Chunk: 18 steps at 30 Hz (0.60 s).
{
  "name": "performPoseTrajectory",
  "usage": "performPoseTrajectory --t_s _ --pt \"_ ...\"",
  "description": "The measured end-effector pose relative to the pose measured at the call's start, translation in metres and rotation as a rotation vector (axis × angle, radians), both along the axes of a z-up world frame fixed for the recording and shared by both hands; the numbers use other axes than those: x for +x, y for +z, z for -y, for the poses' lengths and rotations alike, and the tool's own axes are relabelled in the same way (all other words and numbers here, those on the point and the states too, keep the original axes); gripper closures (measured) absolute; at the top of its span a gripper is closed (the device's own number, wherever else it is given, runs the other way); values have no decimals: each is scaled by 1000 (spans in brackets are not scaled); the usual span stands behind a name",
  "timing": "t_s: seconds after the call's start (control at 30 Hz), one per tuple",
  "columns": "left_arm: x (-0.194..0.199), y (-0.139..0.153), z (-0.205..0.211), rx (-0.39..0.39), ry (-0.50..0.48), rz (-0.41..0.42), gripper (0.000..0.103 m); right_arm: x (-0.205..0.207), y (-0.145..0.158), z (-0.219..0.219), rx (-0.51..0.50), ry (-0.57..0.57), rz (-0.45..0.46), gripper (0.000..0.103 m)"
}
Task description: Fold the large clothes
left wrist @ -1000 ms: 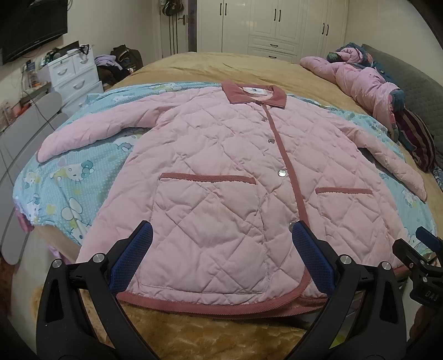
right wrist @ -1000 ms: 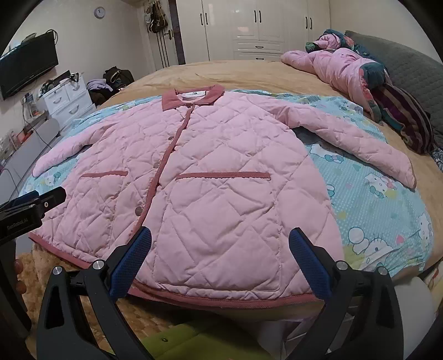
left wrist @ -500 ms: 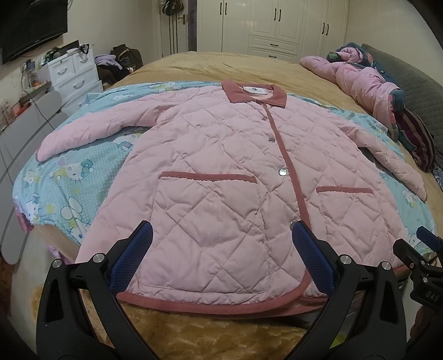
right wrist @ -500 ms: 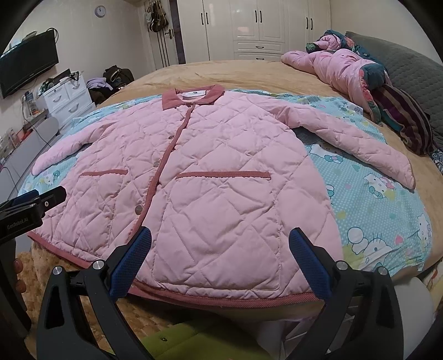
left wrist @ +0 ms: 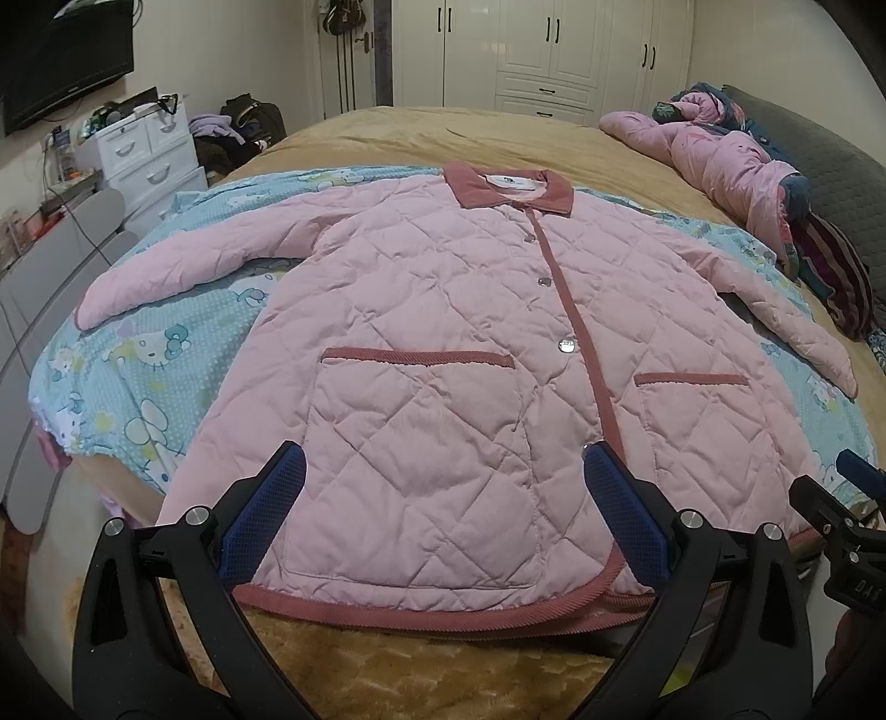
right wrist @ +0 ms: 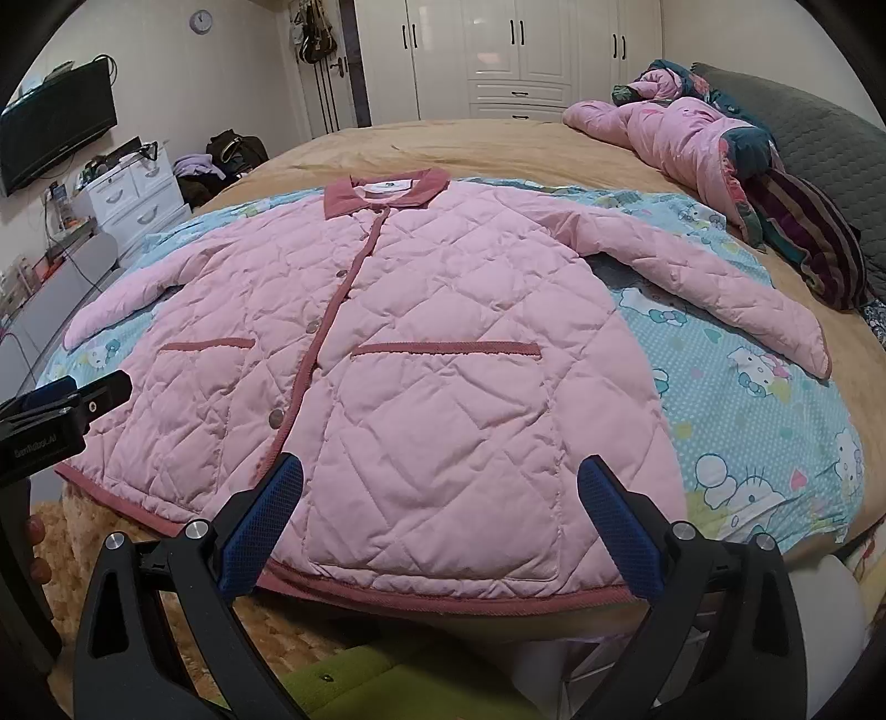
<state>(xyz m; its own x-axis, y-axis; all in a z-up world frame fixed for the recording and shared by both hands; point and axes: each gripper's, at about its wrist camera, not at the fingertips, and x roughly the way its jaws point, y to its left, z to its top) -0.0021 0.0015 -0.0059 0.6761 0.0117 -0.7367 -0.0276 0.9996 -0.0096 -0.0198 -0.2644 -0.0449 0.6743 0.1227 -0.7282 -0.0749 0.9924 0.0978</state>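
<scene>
One television, wall-mounted, upper left. One white drawer unit below it, cluttered on top. One heap of dark bags on the floor beside the drawers.

One bed with a tan cover. One light-blue cartoon-print sheet spread across it.

One pink quilted jacket, the garment to fold: it lies flat and front-up on the blue sheet, buttoned, collar toward the wardrobe, hem at the near bed edge. Two sleeves, both stretched outward: left sleeve, right sleeve. Two patch pockets with darker pink trim: one left of the placket, one right of it. Four snap buttons count along the placket.

One left gripper: two blue-padded fingers spread wide, holding nothing, hovering above the hem.

One right gripper: two fingers likewise spread apart and empty, over the hem at the right-hand pocket.

One white wardrobe at the far wall. One crumpled pink garment far right on the bed. One striped cushion beside it. One grey pillow behind both.
</scene>
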Motion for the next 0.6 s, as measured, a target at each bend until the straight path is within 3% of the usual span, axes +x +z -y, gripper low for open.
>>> performPoseTrajectory --t_s 0.6 --pt "7 -2 -1 1 7 -19 8 9 -4 -3 13 17 -8 4"
